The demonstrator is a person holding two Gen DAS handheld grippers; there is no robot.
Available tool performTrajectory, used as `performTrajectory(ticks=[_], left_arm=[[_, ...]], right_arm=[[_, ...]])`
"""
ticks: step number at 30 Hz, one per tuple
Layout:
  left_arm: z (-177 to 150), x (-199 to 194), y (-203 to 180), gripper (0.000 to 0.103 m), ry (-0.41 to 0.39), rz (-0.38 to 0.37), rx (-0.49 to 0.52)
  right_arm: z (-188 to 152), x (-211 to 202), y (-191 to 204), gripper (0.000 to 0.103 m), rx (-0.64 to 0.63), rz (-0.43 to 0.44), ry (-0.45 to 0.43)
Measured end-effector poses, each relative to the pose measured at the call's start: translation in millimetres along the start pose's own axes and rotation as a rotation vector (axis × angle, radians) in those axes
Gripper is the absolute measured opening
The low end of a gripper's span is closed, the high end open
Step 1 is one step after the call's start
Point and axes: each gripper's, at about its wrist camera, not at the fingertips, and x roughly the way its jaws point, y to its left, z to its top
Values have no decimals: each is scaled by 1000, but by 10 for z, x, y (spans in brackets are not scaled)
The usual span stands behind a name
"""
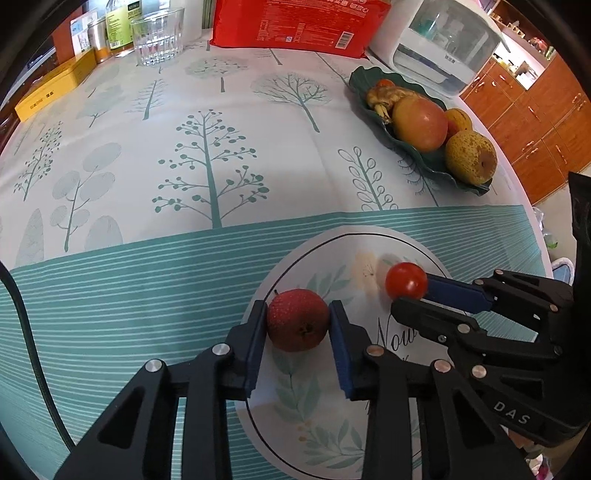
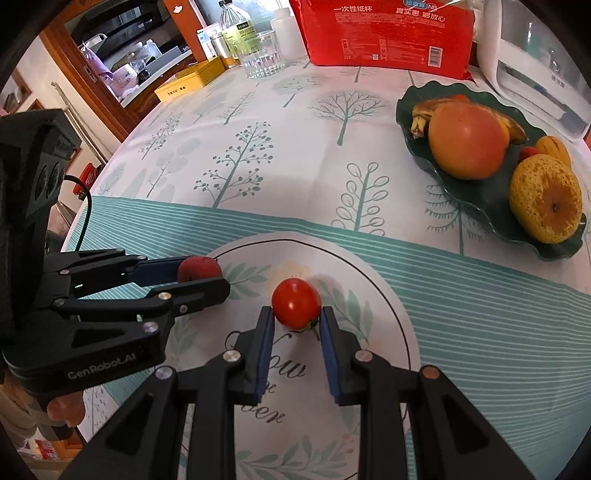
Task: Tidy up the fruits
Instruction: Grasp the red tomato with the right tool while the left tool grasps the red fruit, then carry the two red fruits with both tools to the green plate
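Observation:
My left gripper is shut on a small speckled red fruit near the table's front edge; it also shows in the right wrist view. My right gripper is shut on a cherry tomato, just right of the left gripper; the tomato also shows in the left wrist view. Both fruits are over the round printed patch of the tablecloth. A dark green leaf-shaped dish at the right holds a large apple, a speckled pear, a banana and smaller fruits.
At the back stand a red package, a drinking glass, a bottle, a yellow box and a white appliance. The table edge curves down on the left and right.

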Motion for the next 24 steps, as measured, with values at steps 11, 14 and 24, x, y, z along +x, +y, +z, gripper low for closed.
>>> performTrajectory(ticks=[11,14,24], left_arm=[[-145,-195,-76,31,-6,-3,-16],[-162,-259,-119,31,-13,-7,-16],[-175,-479,-522,31,-30,-9,18]], right_arm=[[-133,-168,5,25,27,10,-15],[-203,-238,5,25,37,13,-22],[-370,-659,-93,25,85,-5,-77]])
